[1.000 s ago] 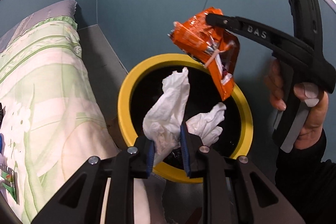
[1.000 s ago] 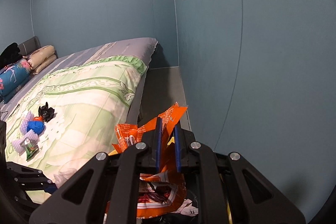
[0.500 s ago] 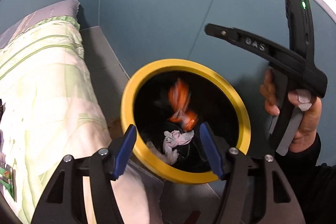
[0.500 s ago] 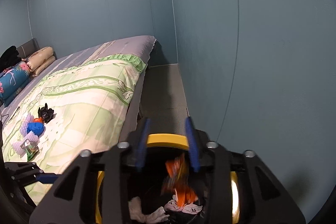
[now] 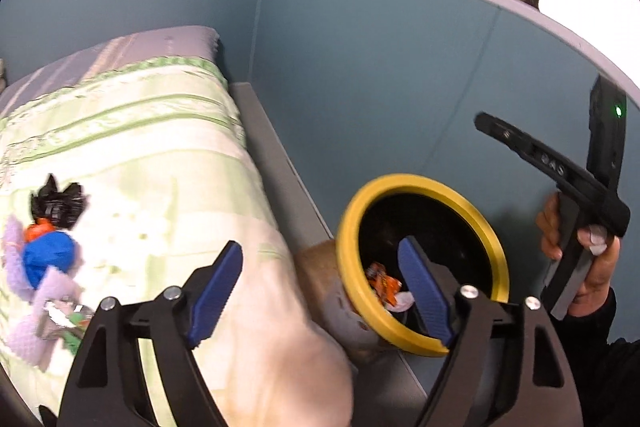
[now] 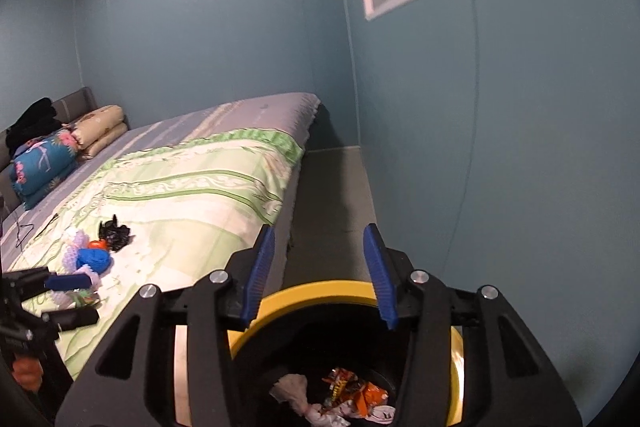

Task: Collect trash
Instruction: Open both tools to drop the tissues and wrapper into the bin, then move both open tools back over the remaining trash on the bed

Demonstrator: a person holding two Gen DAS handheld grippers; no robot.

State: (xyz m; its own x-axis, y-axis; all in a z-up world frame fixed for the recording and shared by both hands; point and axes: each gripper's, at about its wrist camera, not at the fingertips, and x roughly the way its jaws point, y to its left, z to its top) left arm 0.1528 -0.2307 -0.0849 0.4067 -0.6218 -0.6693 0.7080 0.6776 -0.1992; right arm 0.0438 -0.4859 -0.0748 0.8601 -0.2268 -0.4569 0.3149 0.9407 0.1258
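One bin [image 6: 320, 291], yellow-rimmed, stands on the floor between bed [image 6: 192, 187] and wall; inside lie one orange wrapper [image 6: 352, 393] and one white tissue [image 6: 292, 387]. Left on the bed sits a small heap of scraps [image 5: 44, 243] — black, orange, blue, lilac. Two tongs: the left gripper [image 5: 324, 287] has just been opening, now wide apart, empty; the right gripper [image 6: 320, 275] too — half apart, empty, above the bin.

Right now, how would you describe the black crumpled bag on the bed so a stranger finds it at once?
Look at the green blanket on the bed. Near its middle sits a small pile of trash. The black bag lies at the pile's far end, beside the blue wad, and is the only black, spiky piece.
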